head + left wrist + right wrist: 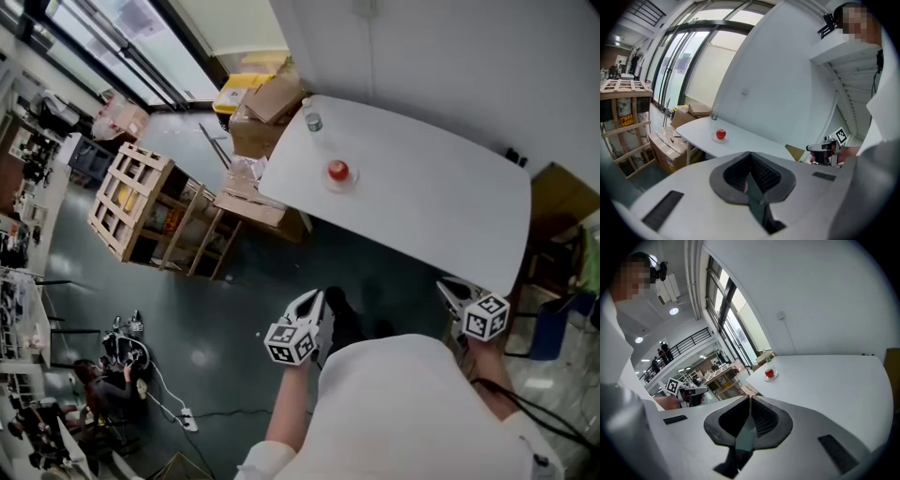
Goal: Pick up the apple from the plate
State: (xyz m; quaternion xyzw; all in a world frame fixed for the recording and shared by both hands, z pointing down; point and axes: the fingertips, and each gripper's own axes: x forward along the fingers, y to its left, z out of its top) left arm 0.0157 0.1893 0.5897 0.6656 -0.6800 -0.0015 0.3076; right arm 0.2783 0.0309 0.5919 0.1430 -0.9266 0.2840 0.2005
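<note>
A small bottle (313, 122) stands at a corner of the white surface (441, 187); cardboard boxes (267, 108) and a wooden crate (131, 197) sit nearby.

apple (337, 170): I'm seeing it sitting small, red and round on the plate's middle | plate (351, 180): I'm seeing it lying flat, small, pale and shallow | place: both are resting on the white table (431, 206), toward its left end

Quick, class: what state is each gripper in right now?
Left gripper: closed, holding nothing.
Right gripper: closed, holding nothing.
</note>
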